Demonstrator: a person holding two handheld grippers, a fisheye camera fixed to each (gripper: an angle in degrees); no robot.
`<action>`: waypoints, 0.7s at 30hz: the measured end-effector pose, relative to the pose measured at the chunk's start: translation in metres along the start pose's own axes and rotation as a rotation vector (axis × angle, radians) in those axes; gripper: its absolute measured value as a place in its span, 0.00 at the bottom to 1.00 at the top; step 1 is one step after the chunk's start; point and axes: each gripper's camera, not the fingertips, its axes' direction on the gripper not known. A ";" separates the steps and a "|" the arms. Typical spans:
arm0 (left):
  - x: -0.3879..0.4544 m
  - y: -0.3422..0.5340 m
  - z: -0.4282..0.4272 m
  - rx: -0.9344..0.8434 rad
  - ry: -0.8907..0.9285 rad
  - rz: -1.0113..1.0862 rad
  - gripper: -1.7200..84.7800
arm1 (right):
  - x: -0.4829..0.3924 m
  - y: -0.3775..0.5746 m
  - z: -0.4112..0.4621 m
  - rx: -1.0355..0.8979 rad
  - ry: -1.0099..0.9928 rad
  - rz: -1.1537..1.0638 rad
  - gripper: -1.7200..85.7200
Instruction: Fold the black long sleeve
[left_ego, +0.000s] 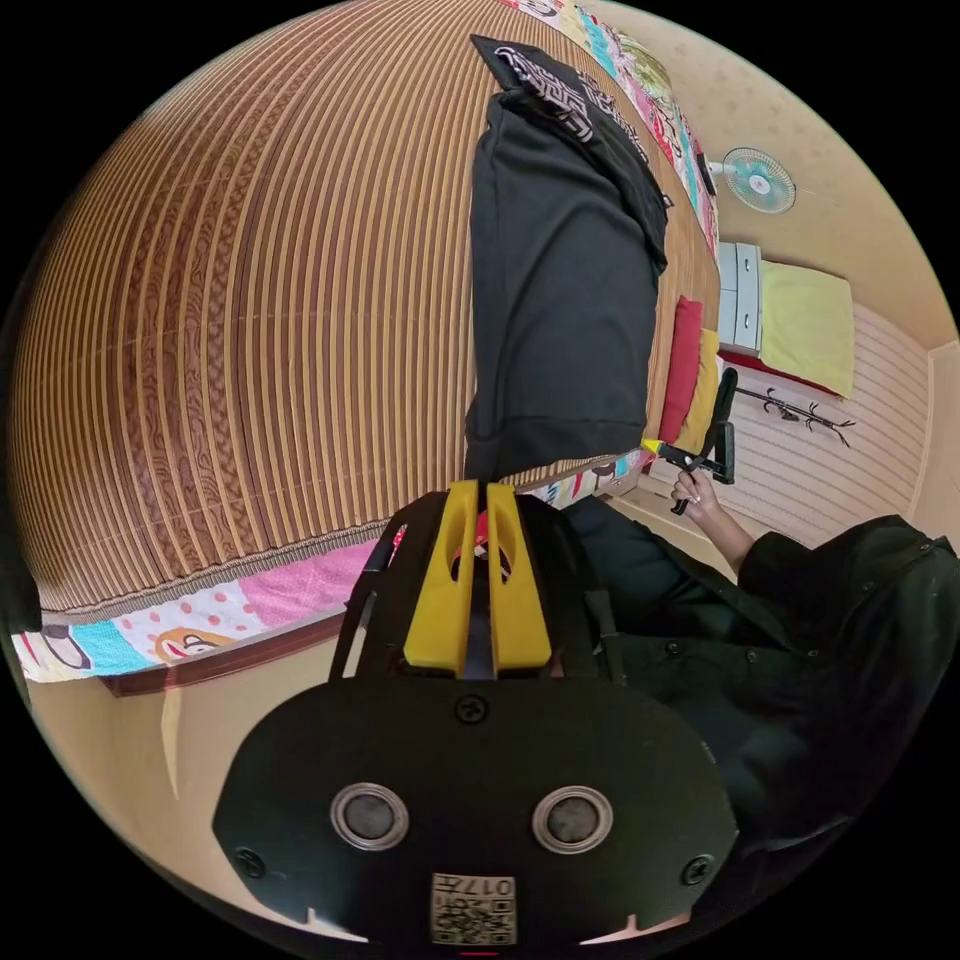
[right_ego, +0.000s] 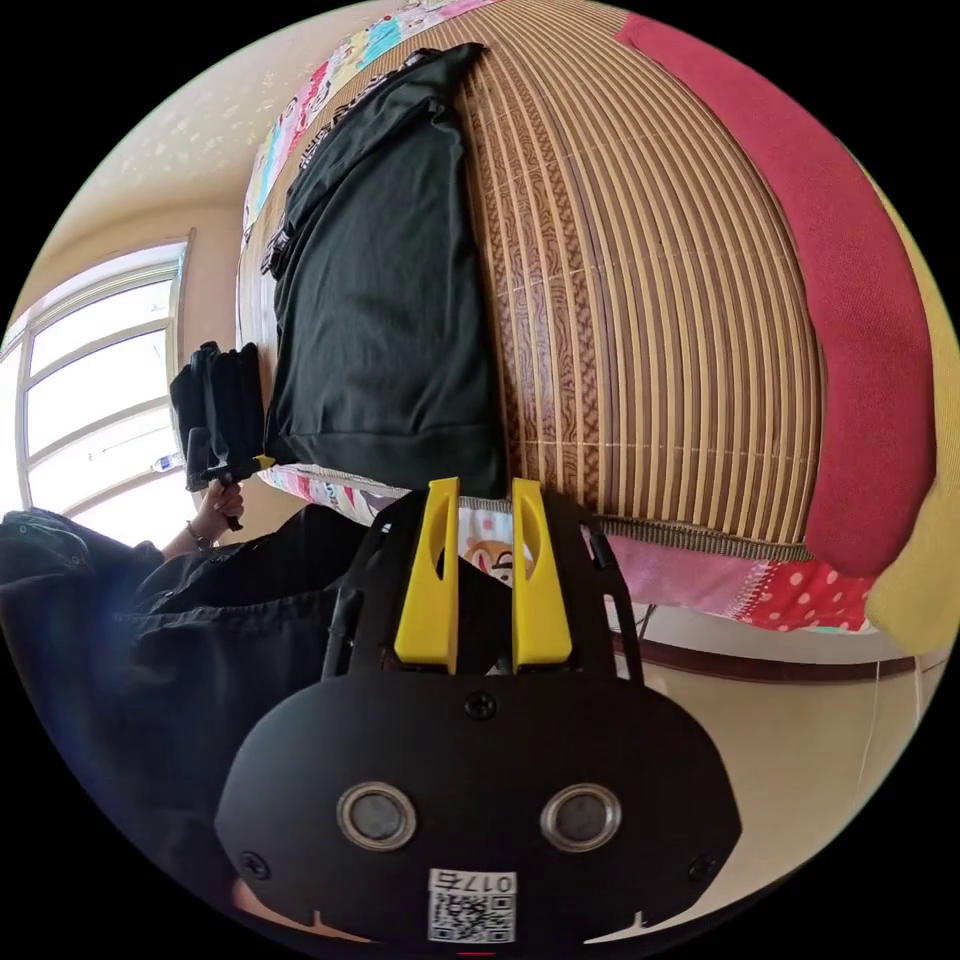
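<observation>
Your left gripper (left_ego: 477, 488) has its yellow jaws nearly together, with only a narrow slit between them and nothing gripped; the tips sit at the near edge of the bed, just short of the hem of the black long sleeve (left_ego: 560, 300). Your right gripper (right_ego: 485, 485) has its jaws parted with a clear gap, also empty, tips above the patterned bedsheet (right_ego: 480, 545) at the same near edge.

The black long sleeve lies flat on the bamboo mat (left_ego: 250, 330), folded into a long rectangle. Its hem runs along the near edge of the mat, and its collar end points toward the far edge. A printed black-and-white part shows at the far end.

In the left gripper view, your right hand (left_ego: 697, 490) holds the other gripper near the bed's near corner. A red cushion (right_ego: 860, 330) rests along the mat's side edge.
</observation>
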 end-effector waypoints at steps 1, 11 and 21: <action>-0.005 0.005 -0.005 0.018 0.032 -0.011 0.01 | 0.000 0.001 0.002 0.000 0.010 -0.003 0.10; -0.038 0.043 -0.071 0.155 0.292 -0.067 0.01 | 0.040 0.049 -0.019 0.191 -0.204 0.206 0.03; -0.034 0.104 -0.121 0.062 0.348 -0.161 0.01 | 0.048 0.150 -0.070 0.251 -0.309 0.331 0.03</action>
